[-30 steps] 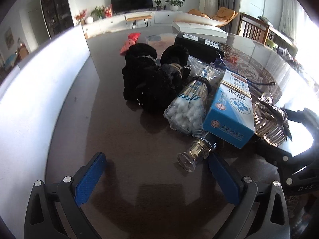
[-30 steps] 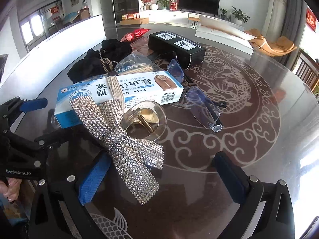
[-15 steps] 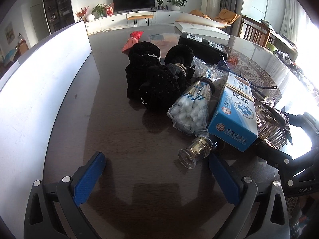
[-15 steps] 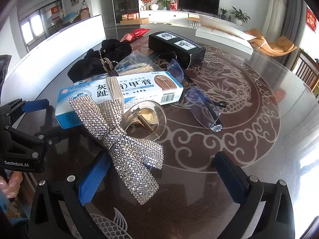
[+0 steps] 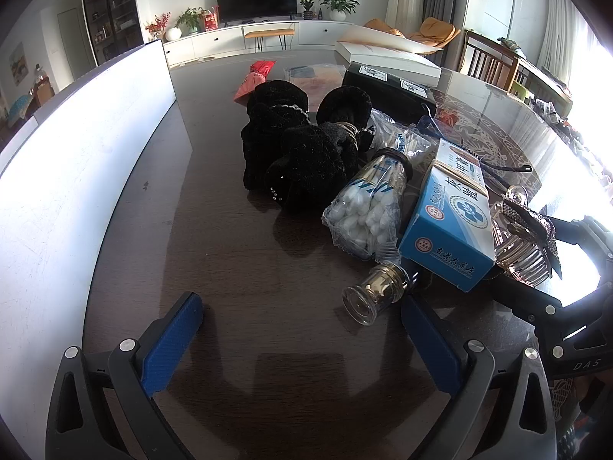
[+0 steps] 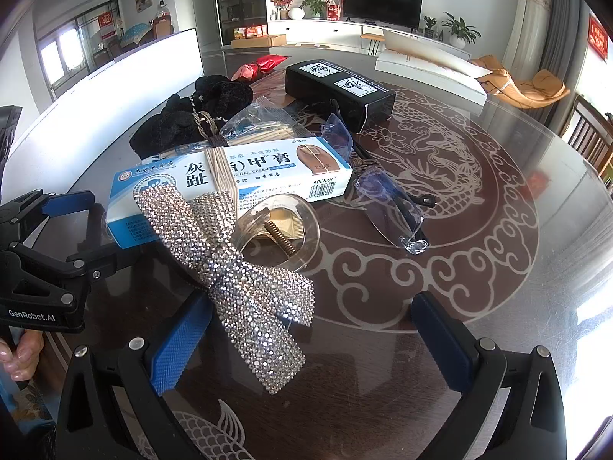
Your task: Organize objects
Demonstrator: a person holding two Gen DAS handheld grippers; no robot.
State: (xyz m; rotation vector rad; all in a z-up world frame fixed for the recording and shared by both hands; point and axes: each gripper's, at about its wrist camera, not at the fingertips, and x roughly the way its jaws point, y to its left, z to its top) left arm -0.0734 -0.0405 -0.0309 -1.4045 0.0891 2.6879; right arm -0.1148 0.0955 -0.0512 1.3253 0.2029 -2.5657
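Note:
A pile of small items lies on the dark round table (image 5: 237, 268). It holds a blue and white nail-cream box (image 5: 450, 226) (image 6: 245, 176), a bag of cotton swabs (image 5: 367, 211), a small glass bottle (image 5: 377, 291), black scrunchies (image 5: 302, 149) (image 6: 191, 119), a rhinestone bow clip (image 6: 245, 287) (image 5: 525, 237) and clear glasses (image 6: 390, 207). My left gripper (image 5: 302, 329) is open over bare table just left of the bottle. My right gripper (image 6: 312, 329) is open, with the bow's lower tail lying between its fingers, untouched.
A black case (image 6: 339, 86) (image 5: 390, 88) lies behind the pile, and a red packet (image 5: 254, 78) farther back. A white panel (image 5: 69, 161) walls off the table's left side. A white box (image 6: 429, 69) sits at the far edge. A hand (image 6: 19, 356) holds the left gripper.
The left gripper has drawn back and up a little, so the pile looks slightly farther off. The right gripper has hardly moved. Nothing was picked up.

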